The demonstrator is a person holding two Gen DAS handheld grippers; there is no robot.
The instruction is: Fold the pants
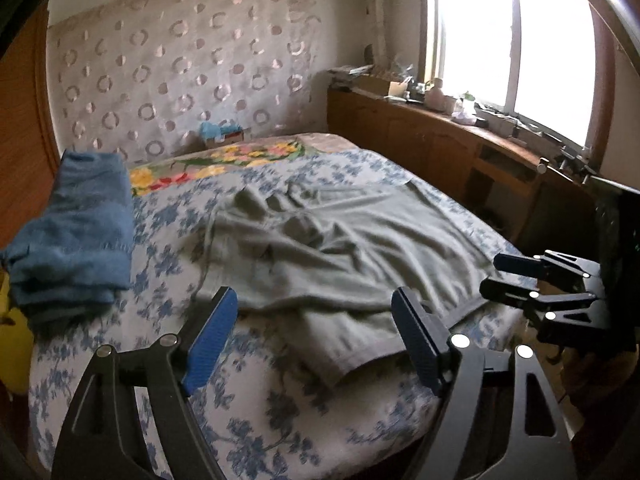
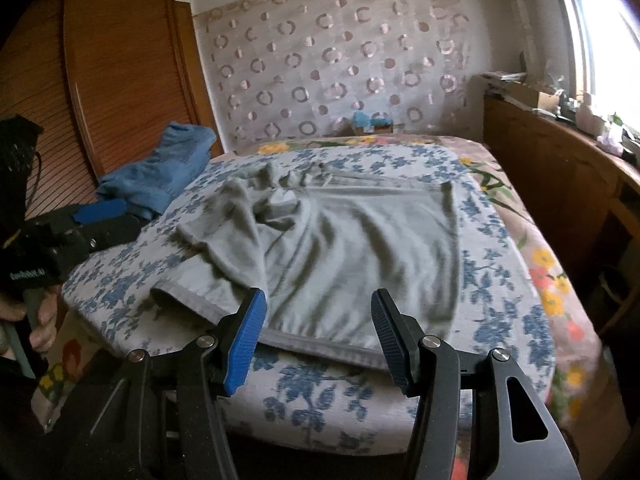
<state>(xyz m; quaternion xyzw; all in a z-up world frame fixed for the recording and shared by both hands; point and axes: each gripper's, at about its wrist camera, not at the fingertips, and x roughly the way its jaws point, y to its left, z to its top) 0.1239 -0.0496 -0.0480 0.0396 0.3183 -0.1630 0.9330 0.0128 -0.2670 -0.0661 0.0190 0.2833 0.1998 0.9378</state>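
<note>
Grey-green pants [image 1: 340, 248] lie crumpled on the bed's blue-flowered sheet [image 1: 248, 420], one leg end folded over near the front edge. My left gripper [image 1: 314, 308] stands open just in front of that folded end, and nothing sits between its blue pads [image 1: 208, 340]. In the right wrist view the same pants [image 2: 360, 248] spread flat, their hem toward me. My right gripper [image 2: 318, 308] hangs open above the hem and its pads do not press on the cloth. Each gripper appears in the other's view: the right gripper [image 1: 516, 276] off the bed's right edge, the left gripper [image 2: 100, 216] at the left.
Folded blue jeans [image 1: 76, 232] sit on the bed's left side, near a wooden wardrobe [image 2: 120, 60]. A wooden cabinet [image 1: 440, 140] cluttered with small items runs under the window [image 1: 512, 40]. A small box [image 1: 224, 134] rests by the patterned headboard. A person's hand [image 2: 40, 320] holds the left gripper's handle.
</note>
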